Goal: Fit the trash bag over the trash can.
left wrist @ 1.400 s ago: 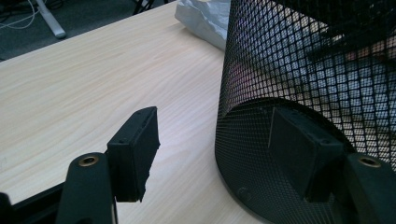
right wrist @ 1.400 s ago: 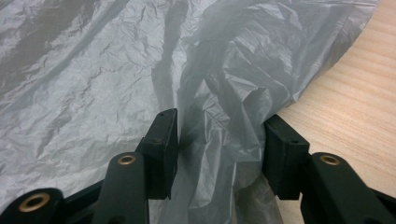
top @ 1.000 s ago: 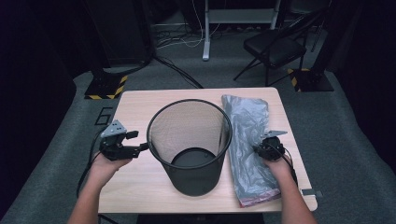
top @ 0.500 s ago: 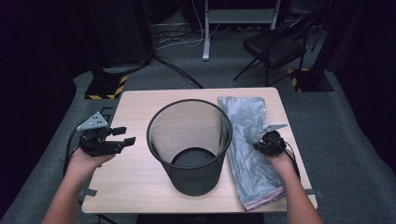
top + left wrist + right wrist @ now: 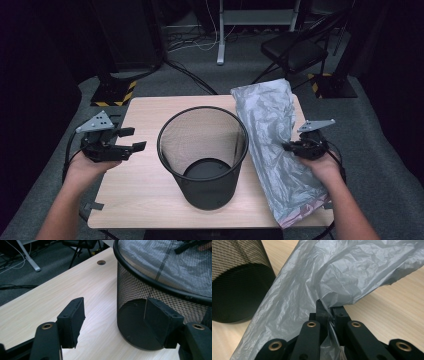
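1. On the worktop (image 5: 145,190), right of the bin (image 5: 203,157), lies the grey bag (image 5: 270,135).
2. My right gripper (image 5: 289,147) is pinched tight on the bag's edge, its film bunched between the jaws.
3. My left gripper (image 5: 131,139) hangs wide and empty, left of the bin.

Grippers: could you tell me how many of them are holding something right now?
1. The right gripper, at the table's right side, is shut on the grey bag. The left gripper, left of the mesh bin, is open and holds nothing.
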A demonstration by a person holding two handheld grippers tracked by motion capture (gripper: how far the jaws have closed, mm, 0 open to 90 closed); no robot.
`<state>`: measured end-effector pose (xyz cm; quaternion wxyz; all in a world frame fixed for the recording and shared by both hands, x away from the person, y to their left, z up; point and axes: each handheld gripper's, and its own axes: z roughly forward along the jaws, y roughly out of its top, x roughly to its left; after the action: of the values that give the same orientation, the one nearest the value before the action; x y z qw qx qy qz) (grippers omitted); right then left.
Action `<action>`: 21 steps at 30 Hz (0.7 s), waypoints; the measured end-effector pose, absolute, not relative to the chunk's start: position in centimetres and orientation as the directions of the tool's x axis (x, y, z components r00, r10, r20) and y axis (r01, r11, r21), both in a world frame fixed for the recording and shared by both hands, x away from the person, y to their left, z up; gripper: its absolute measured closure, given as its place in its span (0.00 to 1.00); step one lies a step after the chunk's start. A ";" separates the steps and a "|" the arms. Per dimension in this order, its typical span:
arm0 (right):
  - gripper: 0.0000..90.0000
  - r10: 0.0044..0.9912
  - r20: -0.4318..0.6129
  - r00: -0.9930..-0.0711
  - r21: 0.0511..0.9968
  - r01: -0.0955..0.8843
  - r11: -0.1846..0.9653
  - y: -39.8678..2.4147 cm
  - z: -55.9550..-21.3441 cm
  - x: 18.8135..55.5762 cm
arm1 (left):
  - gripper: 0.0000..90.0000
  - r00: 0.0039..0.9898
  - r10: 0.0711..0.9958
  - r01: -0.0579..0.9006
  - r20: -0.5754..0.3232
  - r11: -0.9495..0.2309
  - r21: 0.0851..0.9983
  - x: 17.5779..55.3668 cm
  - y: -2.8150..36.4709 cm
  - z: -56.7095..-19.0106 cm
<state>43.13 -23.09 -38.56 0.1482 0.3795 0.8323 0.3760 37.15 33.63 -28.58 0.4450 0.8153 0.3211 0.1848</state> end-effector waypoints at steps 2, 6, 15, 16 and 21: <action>0.94 0.740 0.045 -0.671 0.746 0.515 0.423 -23.6 -37.9 42.8 | 0.34 0.721 0.693 0.360 0.012 -0.389 0.848 37.0 33.7 -28.2; 0.94 0.732 0.069 -0.678 0.768 0.504 0.395 -24.9 -36.3 42.1 | 0.34 0.728 0.685 0.354 -0.004 -0.371 0.859 36.8 34.0 -27.5; 0.94 0.682 0.063 -0.728 0.811 0.436 0.390 -26.4 -31.2 40.1 | 0.35 0.734 0.679 0.337 0.019 -0.388 0.858 36.5 33.7 -26.4; 0.94 0.674 0.062 -0.736 0.818 0.424 0.388 -26.5 -30.4 39.8 | 0.35 0.734 0.678 0.334 0.021 -0.388 0.859 36.4 33.7 -26.2; 0.94 0.647 0.048 -0.761 0.840 0.381 0.386 -26.8 -27.8 39.0 | 0.35 0.734 0.678 0.320 0.039 -0.396 0.860 36.1 33.4 -25.3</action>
<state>39.05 -26.77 -27.80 0.1454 0.3134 0.8195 0.4572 36.14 33.44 -25.28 0.4555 0.8122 0.3072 0.1962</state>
